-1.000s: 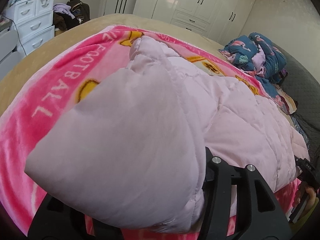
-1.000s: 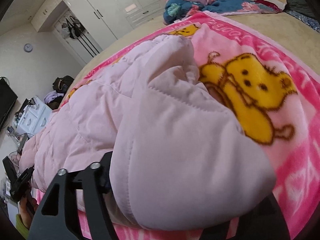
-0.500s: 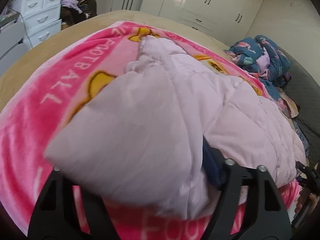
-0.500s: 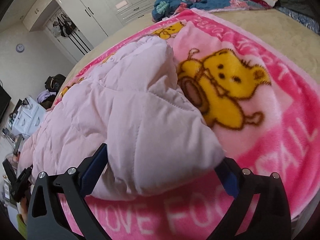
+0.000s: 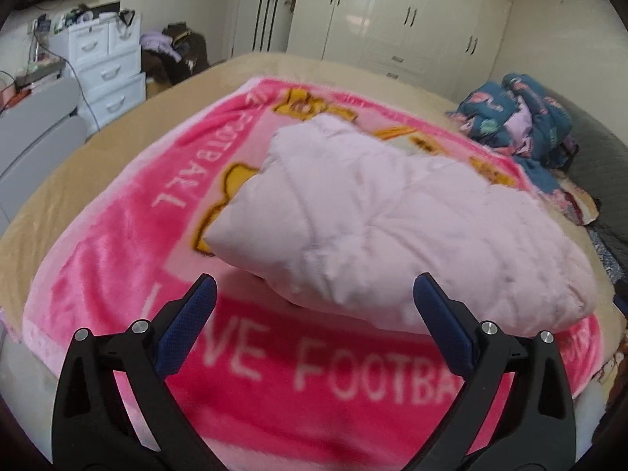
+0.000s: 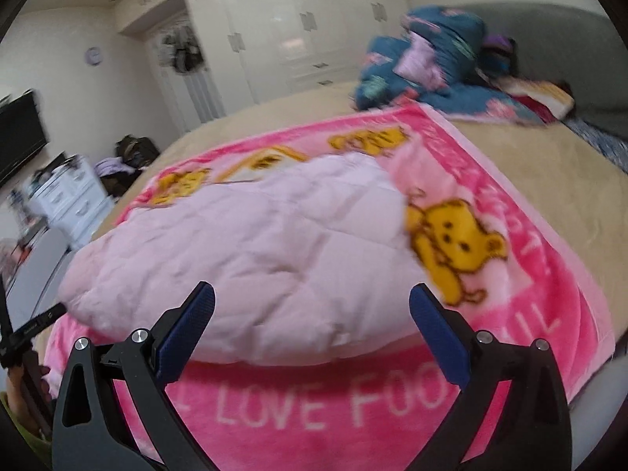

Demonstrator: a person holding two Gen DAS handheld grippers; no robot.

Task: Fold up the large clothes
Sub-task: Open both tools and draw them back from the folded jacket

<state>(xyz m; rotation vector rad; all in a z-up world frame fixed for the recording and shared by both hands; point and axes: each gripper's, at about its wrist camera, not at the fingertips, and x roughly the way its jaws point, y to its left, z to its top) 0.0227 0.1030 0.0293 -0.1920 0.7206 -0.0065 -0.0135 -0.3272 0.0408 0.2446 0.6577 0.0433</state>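
In the left wrist view, the left gripper (image 5: pixel 314 298) has let go of the pale pink quilted jacket (image 5: pixel 392 227). A second ago a fold of the jacket filled the space between its blue-padded fingers (image 5: pixel 188 325); now the jaws are opening, nearly at full spread, with nothing between them and only the blanket below. The jacket lies folded in a puffy bundle on the pink "I LOVE FOOTBALL" blanket (image 5: pixel 117 235), toward the blanket's near edge and apart from the fingertips. The blanket covers a tan bed (image 5: pixel 129 133). A white drawer unit (image 5: pixel 102 70) stands at the far left, cream wardrobes (image 5: pixel 392 11) line the back wall, and a heap of blue patterned bedding (image 5: pixel 522 117) sits at the bed's far right corner.

In the right wrist view, the right gripper (image 6: pixel 312 302) also stands wide and empty, where earlier it pinched a jacket fold. The jacket (image 6: pixel 255 259) rests just beyond its fingers, beside the blanket's (image 6: pixel 549 294) yellow bear print (image 6: pixel 455 243). A television (image 6: pixel 19 133) hangs on the left wall, near a round clock (image 6: pixel 93 56).
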